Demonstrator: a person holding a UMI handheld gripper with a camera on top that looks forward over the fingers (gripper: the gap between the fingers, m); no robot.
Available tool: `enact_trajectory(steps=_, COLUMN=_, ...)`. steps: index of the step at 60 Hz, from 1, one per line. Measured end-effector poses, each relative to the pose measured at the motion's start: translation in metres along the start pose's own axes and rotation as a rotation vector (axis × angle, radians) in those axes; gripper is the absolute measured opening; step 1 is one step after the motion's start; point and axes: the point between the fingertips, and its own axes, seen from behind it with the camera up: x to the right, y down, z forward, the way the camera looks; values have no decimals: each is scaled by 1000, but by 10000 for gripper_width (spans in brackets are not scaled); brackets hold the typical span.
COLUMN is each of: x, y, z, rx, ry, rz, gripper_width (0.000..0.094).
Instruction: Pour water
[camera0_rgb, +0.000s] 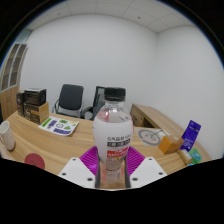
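Gripper view: wooden surface spread wide beyond the fingers, light brown, curving off to both sides. White walls behind, pale ceiling above, plain office room. Black office chair drawn up at the far edge of the surface. Dark boxes stacked to the left of the chair, against a wooden cabinet. Flat printed sheet or booklet lying just in front of the boxes, colours visible, wording too small to read. Small red round thing lying nearer, left of the fingers. White cup-like shape further left, only partly seen. Right of the bottle, blue packet standing upright, orange thing just beside it, pale round dish a little behind; writing on the packet not legible.

Clear plastic water bottle upright between the fingers, white cap on top, dark monitor-like panel behind its neck. Label wrapped round the middle, white with red and pink print, lines of small characters on it, none readable. Water level hard to judge through the plastic.

Gripper closed around the bottle's lower half, white fingers either side, pink pads pressed against the label at left and right with no gap showing. Bottle's base hidden below the fingers, so contact with the surface cannot be told
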Motion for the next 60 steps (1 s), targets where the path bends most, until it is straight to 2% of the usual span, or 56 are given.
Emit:
enact_trajectory(steps=4, x=1, y=-28, z=-7, rx=16, ry=30, rz=-74, gripper_width=334)
enact_trajectory(steps=15, x=-13, y=-127, z=-35, rx=127, ry=148, rz=-416, gripper_width=333)
enact_trajectory(steps=26, x=-82, y=-195, z=-60, rx=229, ry=222, rz=-873, gripper_width=331)
enact_trajectory(steps=34, x=-159, y=-195, z=-69, rx=280, ry=207, rz=-1243, gripper_width=331)
enact_trajectory(steps=40, x=-213, y=-176, z=-71, rx=326, ry=181, rz=-1491, gripper_width=332)
enact_trajectory(steps=47, x=-251, y=-153, z=-67, rx=357, ry=199, rz=-1784, gripper_width=329)
enact_trajectory(steps=51, x=-261, y=-142, z=-62, rx=343, ry=232, rz=-1914, gripper_width=330)
enact_trajectory(steps=60, x=-267, y=-125, z=-58, rx=309, ry=215, rz=-1997, gripper_width=330)
